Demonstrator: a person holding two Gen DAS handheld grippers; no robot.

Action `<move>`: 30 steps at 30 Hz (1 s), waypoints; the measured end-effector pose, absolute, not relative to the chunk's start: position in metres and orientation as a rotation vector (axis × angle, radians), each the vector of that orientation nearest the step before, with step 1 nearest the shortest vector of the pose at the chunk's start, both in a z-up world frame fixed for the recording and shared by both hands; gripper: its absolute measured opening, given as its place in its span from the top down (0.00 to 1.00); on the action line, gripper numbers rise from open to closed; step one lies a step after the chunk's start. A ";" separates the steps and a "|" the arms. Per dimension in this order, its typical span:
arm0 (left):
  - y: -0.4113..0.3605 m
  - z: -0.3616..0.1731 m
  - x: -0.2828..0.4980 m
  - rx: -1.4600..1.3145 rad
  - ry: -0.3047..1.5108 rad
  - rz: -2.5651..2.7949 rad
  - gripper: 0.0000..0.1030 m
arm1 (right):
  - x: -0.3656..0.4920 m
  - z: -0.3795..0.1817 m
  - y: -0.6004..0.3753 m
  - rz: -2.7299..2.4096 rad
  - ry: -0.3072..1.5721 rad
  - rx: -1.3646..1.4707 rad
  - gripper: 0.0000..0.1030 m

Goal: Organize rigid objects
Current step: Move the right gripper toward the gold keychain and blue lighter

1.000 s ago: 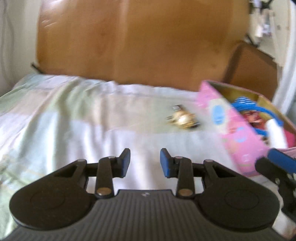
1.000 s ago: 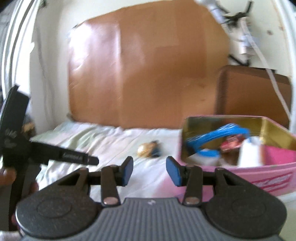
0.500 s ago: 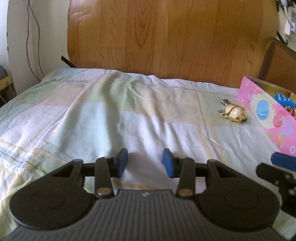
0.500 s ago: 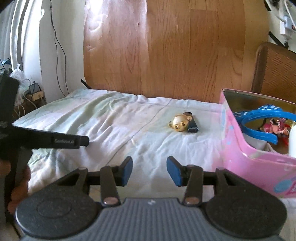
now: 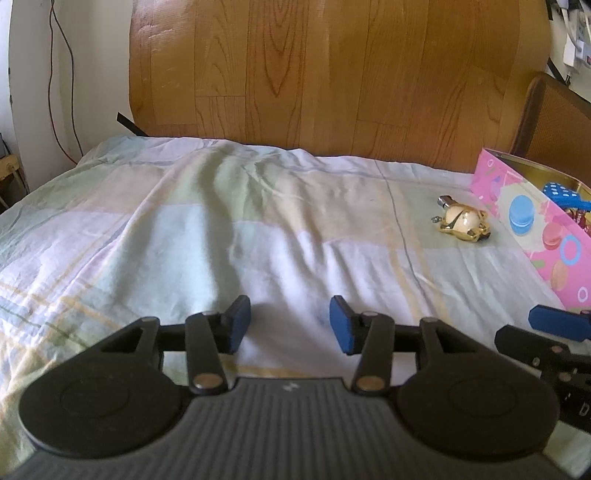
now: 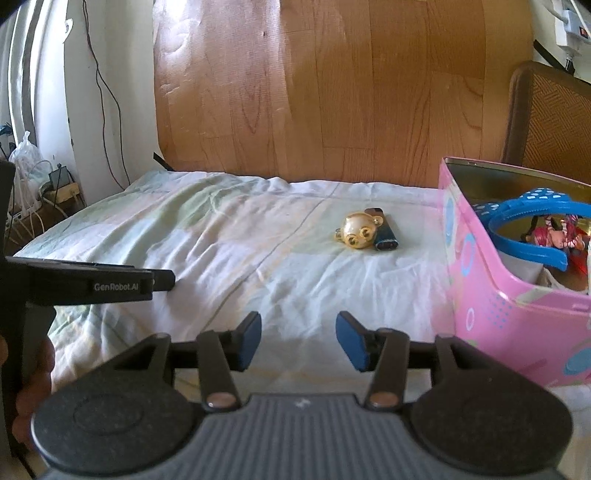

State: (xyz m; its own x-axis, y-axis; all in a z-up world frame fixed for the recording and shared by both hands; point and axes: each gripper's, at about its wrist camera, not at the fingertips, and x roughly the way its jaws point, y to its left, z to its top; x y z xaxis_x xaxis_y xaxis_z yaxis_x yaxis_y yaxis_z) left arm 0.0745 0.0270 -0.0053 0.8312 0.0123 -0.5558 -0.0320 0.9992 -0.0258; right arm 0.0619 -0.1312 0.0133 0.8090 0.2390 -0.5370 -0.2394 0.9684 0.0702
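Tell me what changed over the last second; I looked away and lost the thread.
Both views settled from blur and now look lower across the bed. The left gripper and right gripper are opening, nothing between their jaws. The gold toy, dark lighter and pink box stayed put.

A wrinkled bed sheet [image 5: 229, 236] in pale green, lilac and white checks covers the bed, and a wood-grain headboard [image 5: 332, 70] rises right behind it. Left of the headboard, thin cables [image 6: 107, 92] hang down the white wall toward a white plastic bag [image 6: 26, 158] and a tangle of cords. Right of the headboard stands a brown woven chair back [image 6: 550, 122], with a white power strip [image 6: 574, 26] on the wall above it.
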 end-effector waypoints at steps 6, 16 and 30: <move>0.026 -0.005 0.074 -0.039 0.588 0.014 0.48 | 0.060 0.014 -0.133 0.246 0.569 0.007 0.52; 0.026 -0.005 0.073 -0.056 0.582 -0.002 0.45 | 0.060 0.014 -0.132 0.233 0.570 -0.003 0.51; 0.026 -0.003 0.072 -0.068 0.573 -0.018 0.39 | 0.060 0.014 -0.131 0.230 0.575 -0.013 0.50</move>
